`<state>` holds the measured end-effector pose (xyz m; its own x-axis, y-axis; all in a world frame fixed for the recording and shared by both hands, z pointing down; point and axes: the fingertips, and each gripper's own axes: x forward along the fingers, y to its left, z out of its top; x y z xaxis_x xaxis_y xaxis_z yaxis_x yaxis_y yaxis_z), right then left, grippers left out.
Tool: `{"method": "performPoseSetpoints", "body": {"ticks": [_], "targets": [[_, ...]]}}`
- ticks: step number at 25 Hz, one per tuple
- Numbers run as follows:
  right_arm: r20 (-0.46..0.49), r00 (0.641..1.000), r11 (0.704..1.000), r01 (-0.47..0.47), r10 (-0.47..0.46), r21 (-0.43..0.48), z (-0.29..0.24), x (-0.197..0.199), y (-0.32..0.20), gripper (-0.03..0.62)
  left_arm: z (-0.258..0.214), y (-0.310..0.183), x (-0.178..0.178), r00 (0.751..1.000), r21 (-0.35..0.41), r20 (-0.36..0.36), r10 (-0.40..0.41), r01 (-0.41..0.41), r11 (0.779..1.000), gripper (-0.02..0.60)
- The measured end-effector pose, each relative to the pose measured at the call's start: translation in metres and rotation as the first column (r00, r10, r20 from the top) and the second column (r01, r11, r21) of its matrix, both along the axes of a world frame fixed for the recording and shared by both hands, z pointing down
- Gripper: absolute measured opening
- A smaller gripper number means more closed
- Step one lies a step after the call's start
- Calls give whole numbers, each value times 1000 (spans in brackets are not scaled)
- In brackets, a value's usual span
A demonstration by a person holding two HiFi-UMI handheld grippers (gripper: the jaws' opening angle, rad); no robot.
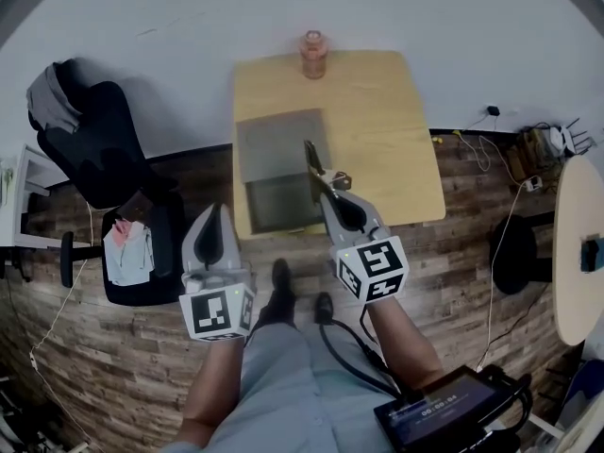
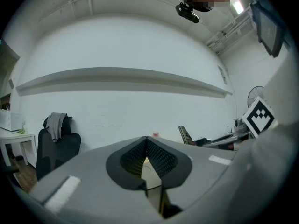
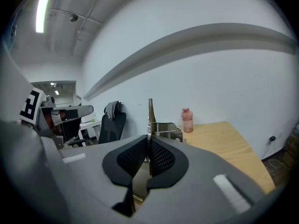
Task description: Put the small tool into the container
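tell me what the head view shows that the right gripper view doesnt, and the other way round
Only the head view: the person's shoes, the screened device by the right arm. Only the right gripper view: the ceiling light strip. Both: the wooden table, pink bottle, black chair, and the small tool in the shut right claw.

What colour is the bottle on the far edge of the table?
The bottle is pale pink; clearest in the right gripper view.
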<state>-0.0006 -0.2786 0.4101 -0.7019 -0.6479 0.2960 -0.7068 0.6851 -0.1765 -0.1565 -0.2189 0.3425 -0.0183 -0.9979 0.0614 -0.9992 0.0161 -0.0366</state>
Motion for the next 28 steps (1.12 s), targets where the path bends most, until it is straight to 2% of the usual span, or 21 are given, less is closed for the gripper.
{"method": "performPoseSetpoints", "body": {"ticks": [7,14,17,23,28], "targets": [[-32,999,994,-20,17,-106,50,-12,-8,5,31,-22,-12,1000,-79,-8,21,-22,997,3],[-143,989,993,14,-31,-116,88,-28,-11,4,62,-37,-26,999,-127,-34,25,-29,991,3],[-187,979,990,56,-80,-130,101,-34,-10,4,74,-38,-37,999,-148,-48,4,-11,989,3],[-274,941,974,154,-197,-168,128,-52,-5,5,89,-39,-71,997,-173,-63,-55,43,984,3],[-391,864,947,266,-318,-181,145,-60,0,4,94,-38,-90,994,-181,-69,-85,71,981,3]]}}
